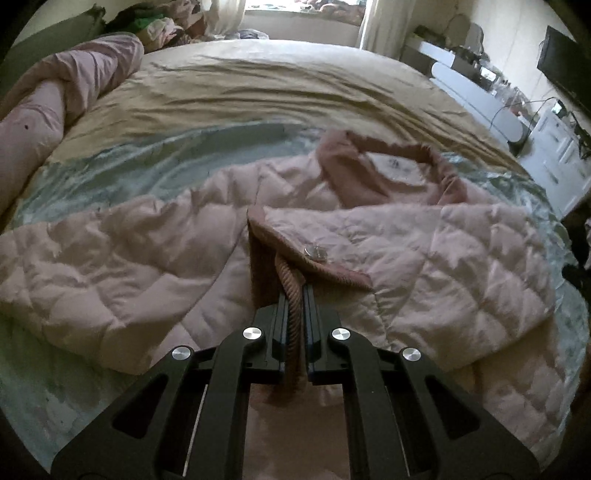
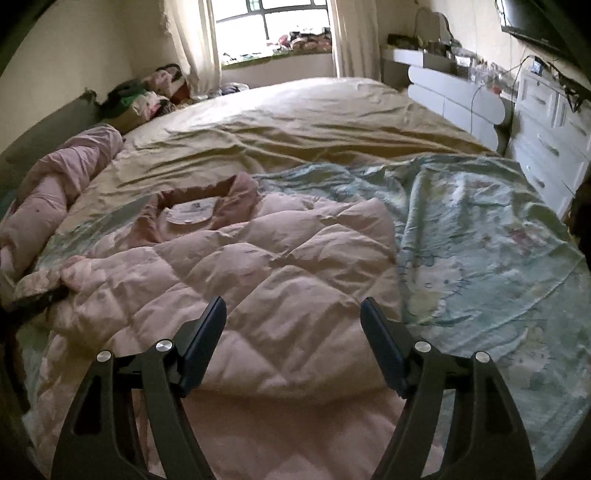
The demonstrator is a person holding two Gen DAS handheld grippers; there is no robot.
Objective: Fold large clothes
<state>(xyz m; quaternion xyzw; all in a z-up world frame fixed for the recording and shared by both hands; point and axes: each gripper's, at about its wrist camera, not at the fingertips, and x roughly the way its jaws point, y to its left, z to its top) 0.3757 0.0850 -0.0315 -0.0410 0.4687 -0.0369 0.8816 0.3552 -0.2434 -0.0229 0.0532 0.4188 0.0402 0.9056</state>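
Your pink quilted jacket [image 1: 155,258] lies spread across the near part of the bed, on the pale blue-green printed sheet [image 2: 480,236]. Inside its neck sits a white label [image 2: 190,214]; there is dark print on it, but it is too small for you to read. The jacket's shell is a light, slightly glossy pink, stitched in diamond-shaped puffs that crease softly. Its collar [image 1: 436,166] and cuff [image 1: 325,266] are a darker, dusty-rose ribbed knit, and 1 shiny silver snap button [image 1: 314,252] sits on the cuff.

Your left gripper [image 1: 294,295] has its 2 jaws closed narrowly on the ribbed edge of that cuff, the knit bunched into a rope-like ridge between the black fingers. The sleeve is folded over the jacket's front, toward the middle.

Your right gripper [image 2: 293,314] hangs above the jacket's right side with its jaws spread wide and nothing between them; the dark blue pads [image 2: 207,332] face each other over the quilted fabric.

Beyond the printed sheet you see a wrinkled tan bedsheet [image 2: 314,122] covering the far part of the bed. A rolled pink duvet [image 1: 55,96] lies along the left edge. Past the bed is a bright window [image 2: 273,26] with cream curtains, and white drawers [image 2: 546,147] stand along the right wall.
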